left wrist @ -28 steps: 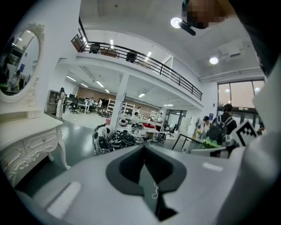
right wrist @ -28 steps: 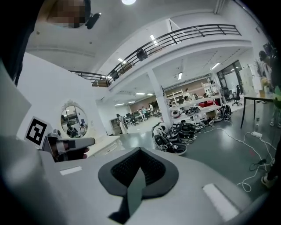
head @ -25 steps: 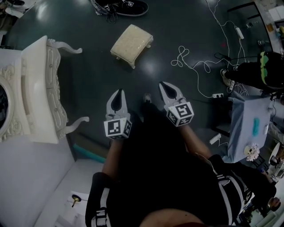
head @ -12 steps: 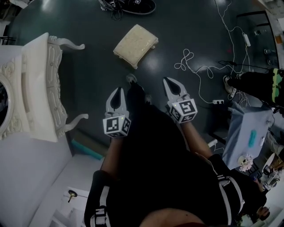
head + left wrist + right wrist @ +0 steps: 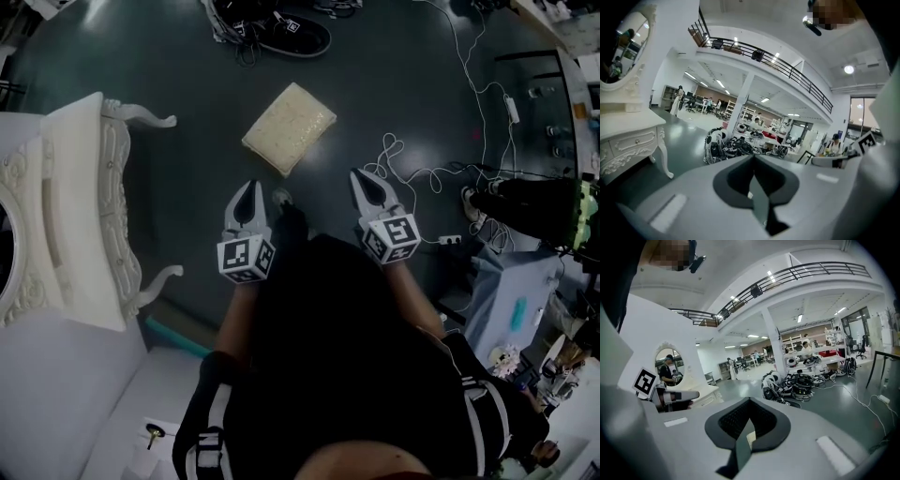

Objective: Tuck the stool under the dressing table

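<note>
Both tools are empty, jaws pressed together; the left tool (image 5: 249, 187) and right tool (image 5: 365, 178) hang side by side, pointing toward the stool (image 5: 289, 127); it stands on open floor (image 5: 187, 56) just ahead of them, well apart from the dressing table (image 5: 84, 206) at the floor's left edge; the approach seems in hand; next, reach the stool and slide it leftward between the table's legs.
</note>
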Available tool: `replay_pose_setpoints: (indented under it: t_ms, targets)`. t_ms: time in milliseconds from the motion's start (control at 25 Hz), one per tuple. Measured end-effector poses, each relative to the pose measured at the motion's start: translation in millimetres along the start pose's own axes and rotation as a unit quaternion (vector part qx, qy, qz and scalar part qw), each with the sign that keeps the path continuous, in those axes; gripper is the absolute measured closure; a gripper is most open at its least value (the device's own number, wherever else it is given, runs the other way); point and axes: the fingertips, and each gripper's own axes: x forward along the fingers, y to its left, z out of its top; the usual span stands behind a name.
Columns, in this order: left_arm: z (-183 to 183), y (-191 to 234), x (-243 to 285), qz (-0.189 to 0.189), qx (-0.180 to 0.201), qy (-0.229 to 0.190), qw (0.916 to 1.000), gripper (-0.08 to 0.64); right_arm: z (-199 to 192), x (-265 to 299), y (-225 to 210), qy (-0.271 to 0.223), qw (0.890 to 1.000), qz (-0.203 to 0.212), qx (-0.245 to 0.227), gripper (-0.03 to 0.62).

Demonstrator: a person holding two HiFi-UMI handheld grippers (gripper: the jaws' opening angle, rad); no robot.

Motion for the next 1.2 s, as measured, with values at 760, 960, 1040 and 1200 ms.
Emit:
replay_pose_setpoints:
  t_ms: [760, 960, 1040, 1200]
  targets:
    - [-22, 92, 112, 0.063, -0.086, 0.04, 0.9935, 0.551, 14, 181, -53, 0.07, 0.994, 0.087, -0.011, 0.594]
    - [-49, 114, 164, 0.082, -0.159, 0.039, 0.9831, 0.55, -7, 241, -83, 0.107, 0.988, 0.109, -0.006, 0.594]
    - [-69, 122, 184, 0.085, -0.179, 0.049, 0.979, 0.549, -21, 263, -97, 0.121, 0.986, 0.112, -0.007, 0.594]
    - [-111, 144, 216, 0.096, -0.219, 0.069, 0.9686, 0.549, -60, 302, -120, 0.16, 0.979, 0.126, -0.013, 0.592]
